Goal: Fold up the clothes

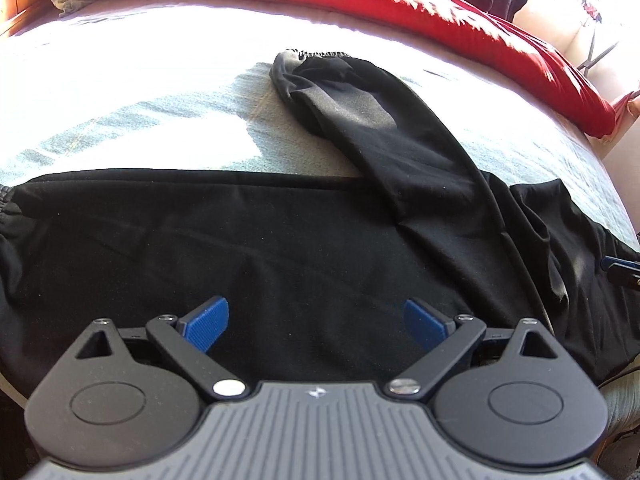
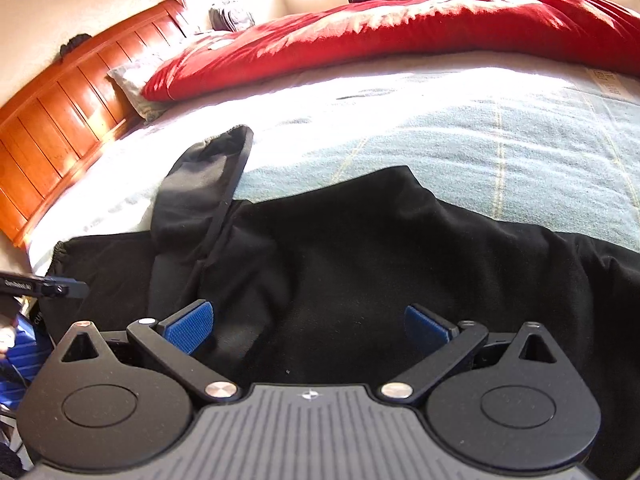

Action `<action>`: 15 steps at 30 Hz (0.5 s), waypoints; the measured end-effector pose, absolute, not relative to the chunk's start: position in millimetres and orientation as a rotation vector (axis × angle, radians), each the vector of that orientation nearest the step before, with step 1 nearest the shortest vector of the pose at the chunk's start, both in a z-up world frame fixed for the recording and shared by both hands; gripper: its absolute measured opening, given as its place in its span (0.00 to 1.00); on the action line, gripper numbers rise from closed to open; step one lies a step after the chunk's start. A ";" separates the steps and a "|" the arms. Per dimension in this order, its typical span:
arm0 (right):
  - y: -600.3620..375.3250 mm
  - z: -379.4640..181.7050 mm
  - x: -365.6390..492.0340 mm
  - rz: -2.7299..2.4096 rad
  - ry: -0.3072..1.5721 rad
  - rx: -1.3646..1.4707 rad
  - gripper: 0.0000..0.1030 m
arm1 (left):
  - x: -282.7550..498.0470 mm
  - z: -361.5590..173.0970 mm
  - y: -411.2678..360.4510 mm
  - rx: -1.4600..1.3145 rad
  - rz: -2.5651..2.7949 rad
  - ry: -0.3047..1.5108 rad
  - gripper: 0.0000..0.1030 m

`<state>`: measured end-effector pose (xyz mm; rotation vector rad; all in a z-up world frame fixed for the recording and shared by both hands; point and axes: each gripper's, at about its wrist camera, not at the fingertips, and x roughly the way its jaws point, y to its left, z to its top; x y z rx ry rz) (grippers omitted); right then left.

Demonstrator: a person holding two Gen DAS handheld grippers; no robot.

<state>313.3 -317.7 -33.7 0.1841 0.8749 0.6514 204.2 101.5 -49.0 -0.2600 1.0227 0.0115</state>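
Both tongs spread apart, empty | left tongs [image 1: 316, 326], right tongs [image 2: 310, 330] | over black trousers [image 1: 280, 240]

Black trousers [image 1: 280, 240] cut off at edges

My left hand-held gripper [image 1: 316, 322] hangs over the black soft-knit trousers [image 1: 280, 248] with its blue-padded fingers [image 1: 208, 322] spread wide, holding nothing. One trouser leg [image 1: 372, 120] angles away across the pale blue bed sheet [image 1: 140, 112], toward the rumpled red blanket [image 1: 440, 12].
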 end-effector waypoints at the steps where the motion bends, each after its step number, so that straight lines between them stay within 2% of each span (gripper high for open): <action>1: -314.8 -29.8 313.8 0.684 0.874 0.222 1.00 | 203.8 -52.2 101.9 -0.269 0.013 1.027 0.92; 8: -263.2 -11.3 314.9 0.876 0.888 0.275 1.00 | 199.7 -53.9 112.7 -0.349 0.001 0.990 0.92; 15: -207.6 -35.6 338.1 0.976 1.036 0.330 1.00 | 200.7 -44.0 117.4 -0.441 -0.065 0.919 0.92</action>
